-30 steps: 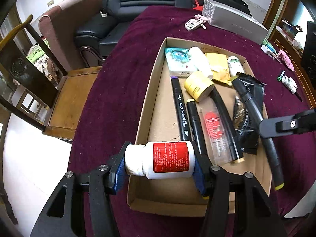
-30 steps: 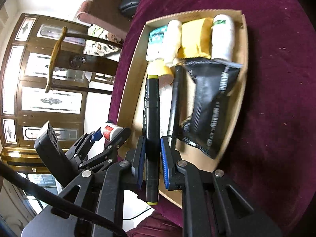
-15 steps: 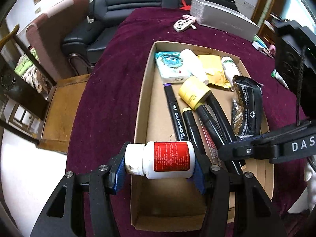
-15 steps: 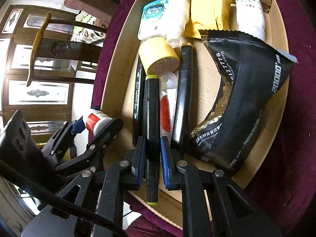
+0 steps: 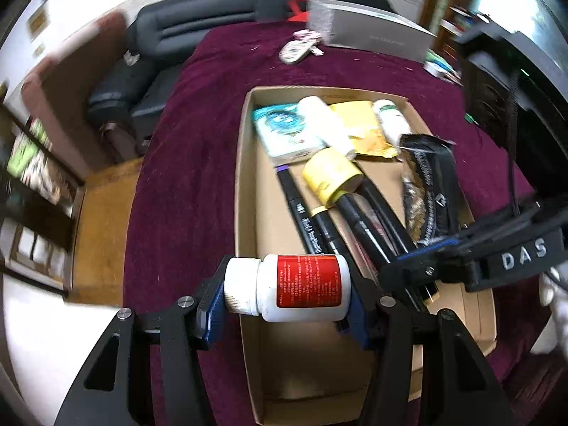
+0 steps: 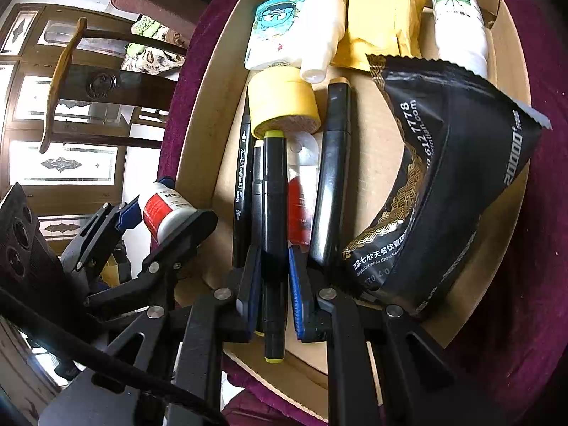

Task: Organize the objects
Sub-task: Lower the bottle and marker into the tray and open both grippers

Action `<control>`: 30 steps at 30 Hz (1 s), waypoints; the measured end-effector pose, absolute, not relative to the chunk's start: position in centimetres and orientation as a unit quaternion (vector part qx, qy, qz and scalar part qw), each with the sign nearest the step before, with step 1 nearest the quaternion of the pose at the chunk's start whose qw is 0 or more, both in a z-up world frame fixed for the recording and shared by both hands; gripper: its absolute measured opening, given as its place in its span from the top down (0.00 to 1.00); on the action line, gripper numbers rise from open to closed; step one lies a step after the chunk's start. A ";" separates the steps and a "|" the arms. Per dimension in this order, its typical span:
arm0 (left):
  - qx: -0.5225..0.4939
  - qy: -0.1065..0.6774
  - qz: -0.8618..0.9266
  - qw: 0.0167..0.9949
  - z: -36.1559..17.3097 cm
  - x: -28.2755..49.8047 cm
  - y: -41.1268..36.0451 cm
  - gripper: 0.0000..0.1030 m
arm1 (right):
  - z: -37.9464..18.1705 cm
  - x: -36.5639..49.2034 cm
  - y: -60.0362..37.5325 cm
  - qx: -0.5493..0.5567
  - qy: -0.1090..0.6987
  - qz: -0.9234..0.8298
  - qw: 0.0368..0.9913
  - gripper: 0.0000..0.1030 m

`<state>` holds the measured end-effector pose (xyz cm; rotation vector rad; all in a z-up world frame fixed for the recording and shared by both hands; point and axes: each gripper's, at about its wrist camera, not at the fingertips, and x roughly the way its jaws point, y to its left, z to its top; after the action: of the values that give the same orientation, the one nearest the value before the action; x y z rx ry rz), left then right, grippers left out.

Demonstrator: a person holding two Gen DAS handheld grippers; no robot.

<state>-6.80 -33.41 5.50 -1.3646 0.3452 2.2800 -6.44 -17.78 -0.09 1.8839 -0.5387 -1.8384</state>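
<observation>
My left gripper (image 5: pixel 287 294) is shut on a white pill bottle with a red label (image 5: pixel 287 289), held sideways above the near left corner of a cardboard box (image 5: pixel 245 191). The bottle also shows in the right wrist view (image 6: pixel 165 213). My right gripper (image 6: pixel 273 277) is shut on a black marker with yellow-green ends (image 6: pixel 274 213), low inside the box (image 6: pixel 198 113) among other black markers (image 6: pixel 332 177). The right gripper also shows in the left wrist view (image 5: pixel 419 266).
The box holds a yellow tape roll (image 6: pixel 282 101), a tissue pack (image 6: pixel 273 32), two white bottles (image 6: pixel 459 25), a yellow pouch (image 6: pixel 380 25) and a black snack bag (image 6: pixel 443 163). It sits on a purple-covered table (image 5: pixel 198 142). A grey box (image 5: pixel 369 33) and keys lie at the far side.
My right gripper has carried the marker down into the box, beside the other markers. My left gripper has moved forward over the box's near left corner with the bottle.
</observation>
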 end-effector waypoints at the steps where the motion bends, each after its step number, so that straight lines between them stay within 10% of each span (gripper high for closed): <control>1: -0.492 0.139 0.826 0.237 5.6 -6.7 -33.2 0.51 | -0.1 -6.4 -17.8 0.683 -0.192 -0.667 0.227 0.87; 14: -0.448 0.358 0.769 0.282 4.4 -6.4 -29.9 0.51 | 3.2 -5.8 -15.8 0.645 -0.180 -0.702 0.243 0.63; 30: -0.469 0.459 0.697 0.288 2.3 -5.0 -30.3 0.48 | 3.8 -4.9 -10.9 0.634 -0.244 -0.701 0.218 0.62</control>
<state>-5.00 -30.26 2.34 -1.2531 1.2269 1.8624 -4.86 -10.87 3.77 1.7562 -0.6745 -1.9397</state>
